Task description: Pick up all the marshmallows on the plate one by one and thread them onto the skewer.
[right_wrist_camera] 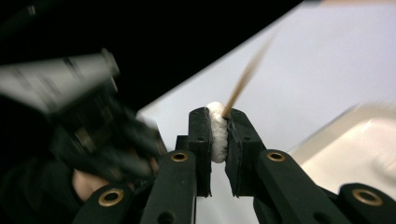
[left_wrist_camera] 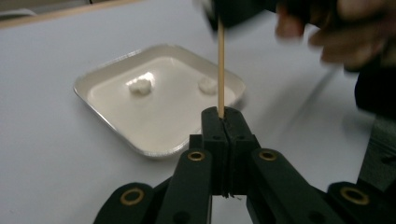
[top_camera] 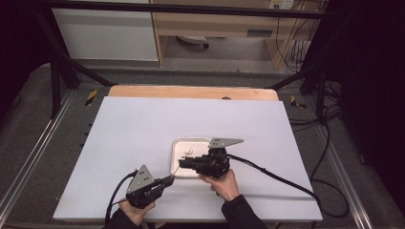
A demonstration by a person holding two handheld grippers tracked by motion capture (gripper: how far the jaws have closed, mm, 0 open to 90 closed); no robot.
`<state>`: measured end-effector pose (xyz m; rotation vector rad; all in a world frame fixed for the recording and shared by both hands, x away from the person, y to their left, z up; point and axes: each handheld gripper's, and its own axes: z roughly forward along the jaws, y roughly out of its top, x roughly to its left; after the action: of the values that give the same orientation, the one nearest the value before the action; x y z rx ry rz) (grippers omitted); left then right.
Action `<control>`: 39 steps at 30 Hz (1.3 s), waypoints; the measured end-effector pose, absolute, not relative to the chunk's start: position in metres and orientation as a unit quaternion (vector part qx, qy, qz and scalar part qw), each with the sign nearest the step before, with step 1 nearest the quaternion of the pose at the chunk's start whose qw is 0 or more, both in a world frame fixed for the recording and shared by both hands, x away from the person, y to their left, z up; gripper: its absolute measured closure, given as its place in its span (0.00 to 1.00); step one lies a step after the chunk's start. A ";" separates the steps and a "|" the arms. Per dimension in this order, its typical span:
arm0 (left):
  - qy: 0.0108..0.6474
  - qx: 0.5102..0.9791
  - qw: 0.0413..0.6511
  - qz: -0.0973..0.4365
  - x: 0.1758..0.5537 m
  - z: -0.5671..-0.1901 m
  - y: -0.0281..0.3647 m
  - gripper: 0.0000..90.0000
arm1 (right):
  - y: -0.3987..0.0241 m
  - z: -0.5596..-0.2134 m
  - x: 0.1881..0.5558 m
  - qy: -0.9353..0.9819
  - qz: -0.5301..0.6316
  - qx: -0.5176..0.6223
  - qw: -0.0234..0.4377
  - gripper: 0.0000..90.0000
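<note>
High view above the person's side, facing forward and down on the desk (top_camera: 143,129), both gripper views close along their jaws, all sharing the tray (left_wrist_camera: 107,74).

Tray (top_camera: 177,164) mid table (top_camera: 133,129), 2 lumps (left_wrist_camera: 140,86) in tray

We see a white tabletop (top_camera: 143,143) on a wooden table (top_camera: 191,91), framed by black metal bars (top_camera: 62,67). Beyond it we find a grey floor (top_camera: 215,64), a white cabinet (top_camera: 105,36) and a light wooden shelf unit (top_camera: 215,24). Black cables (top_camera: 329,143) trail over the dim floor at our right.
</note>
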<state>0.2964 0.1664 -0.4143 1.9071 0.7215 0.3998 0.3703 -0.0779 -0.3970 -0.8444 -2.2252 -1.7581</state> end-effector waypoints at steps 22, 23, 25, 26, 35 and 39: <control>0.326 0.787 0.504 0.141 0.306 -0.424 0.172 0.98 | -0.086 -0.390 0.372 -0.759 -0.574 -0.305 0.022 0.41; 0.328 0.787 0.504 0.141 0.307 -0.424 0.174 0.98 | -0.089 -0.389 0.373 -0.762 -0.568 -0.310 0.012 0.37; 0.330 0.786 0.503 0.141 0.307 -0.424 0.176 0.98 | -0.094 -0.389 0.377 -0.774 -0.548 -0.317 -0.008 0.30; 0.331 0.787 0.501 0.142 0.307 -0.425 0.177 0.98 | -0.094 -0.389 0.377 -0.774 -0.548 -0.317 -0.008 0.30; 0.346 0.783 0.500 0.128 0.312 -0.428 0.185 0.98 | -0.110 -0.414 0.394 -0.817 -0.451 -0.349 -0.081 0.29; 0.343 0.786 0.499 0.126 0.312 -0.428 0.184 0.98 | -0.107 -0.427 0.398 -0.839 -0.417 -0.337 -0.095 0.35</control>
<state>0.3120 0.1841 -0.4282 1.9022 0.8301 0.3038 0.3983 -0.1070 -0.4268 -1.1264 -2.8085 -1.3942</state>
